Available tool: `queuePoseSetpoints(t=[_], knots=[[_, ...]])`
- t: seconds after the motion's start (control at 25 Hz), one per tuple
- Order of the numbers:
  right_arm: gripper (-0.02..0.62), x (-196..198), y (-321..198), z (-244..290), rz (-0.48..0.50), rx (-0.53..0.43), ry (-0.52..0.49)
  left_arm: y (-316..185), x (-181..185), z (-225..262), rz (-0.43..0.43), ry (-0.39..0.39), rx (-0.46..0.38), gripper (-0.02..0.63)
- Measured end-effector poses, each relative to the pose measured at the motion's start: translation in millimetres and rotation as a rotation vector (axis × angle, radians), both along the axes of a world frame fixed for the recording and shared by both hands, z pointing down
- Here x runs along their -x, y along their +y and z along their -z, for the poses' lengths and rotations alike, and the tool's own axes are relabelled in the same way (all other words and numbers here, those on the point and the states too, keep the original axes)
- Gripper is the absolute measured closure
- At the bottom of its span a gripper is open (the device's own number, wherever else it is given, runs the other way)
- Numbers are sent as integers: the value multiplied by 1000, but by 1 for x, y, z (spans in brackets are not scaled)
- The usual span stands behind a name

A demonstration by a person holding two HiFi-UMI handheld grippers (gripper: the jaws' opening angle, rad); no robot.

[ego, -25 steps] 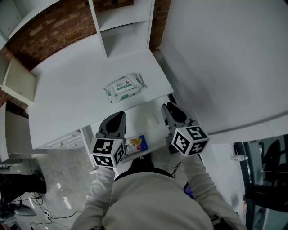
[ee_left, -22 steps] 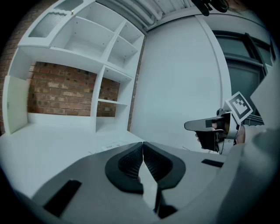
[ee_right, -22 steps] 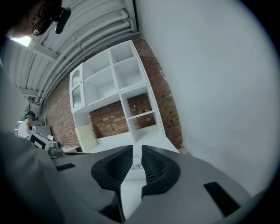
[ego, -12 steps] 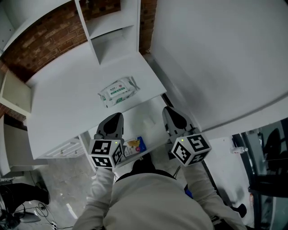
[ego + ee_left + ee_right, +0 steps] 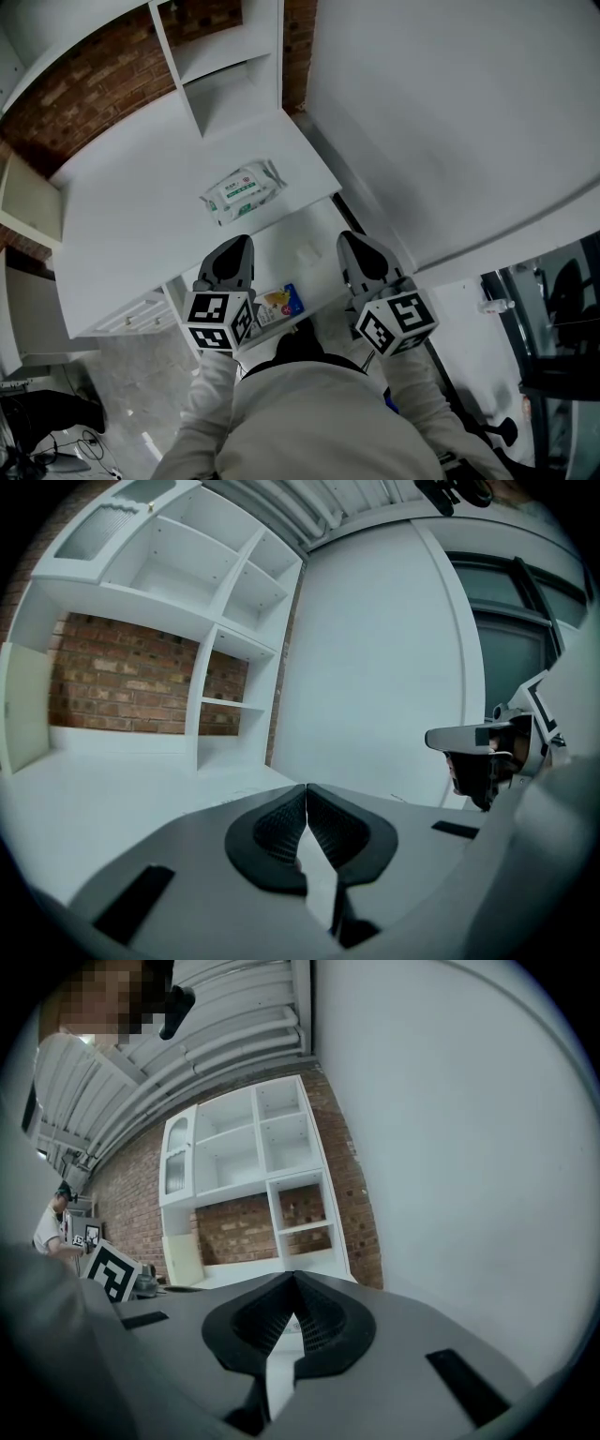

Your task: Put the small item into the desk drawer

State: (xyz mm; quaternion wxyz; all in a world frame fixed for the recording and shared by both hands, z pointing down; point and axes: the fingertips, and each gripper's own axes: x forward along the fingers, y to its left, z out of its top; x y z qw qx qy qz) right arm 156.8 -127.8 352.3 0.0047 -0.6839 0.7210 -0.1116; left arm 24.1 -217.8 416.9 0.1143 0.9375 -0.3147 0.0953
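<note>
A small colourful packet (image 5: 281, 302) lies in the open white drawer (image 5: 317, 246) under the desk's front edge. My left gripper (image 5: 235, 247) hovers over the drawer's left part, just beyond the packet. Its jaws meet tip to tip (image 5: 306, 789) with nothing between them. My right gripper (image 5: 350, 241) hangs over the drawer's right end. Its jaws have also come together (image 5: 292, 1279) and hold nothing. In the left gripper view the right gripper (image 5: 487, 752) shows at the right edge.
A pack of wet wipes (image 5: 242, 192) lies on the white desk (image 5: 122, 225). White shelves (image 5: 220, 66) stand at the back against a brick wall. A large white panel (image 5: 450, 122) rises close on the right. Another drawer front (image 5: 136, 307) sits lower left.
The head view has drifted a little, so the desk sits slightly further left. Both grippers stay over the drawer; the right one's marker cube has sunk slightly. The packet has not moved.
</note>
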Motion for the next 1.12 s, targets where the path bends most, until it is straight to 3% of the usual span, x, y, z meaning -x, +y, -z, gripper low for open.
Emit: queuePoseSetpoints(t=[1.12], knots=[[568, -10, 1, -17, -3, 29, -12, -8, -5, -4, 23, -6, 7, 586]])
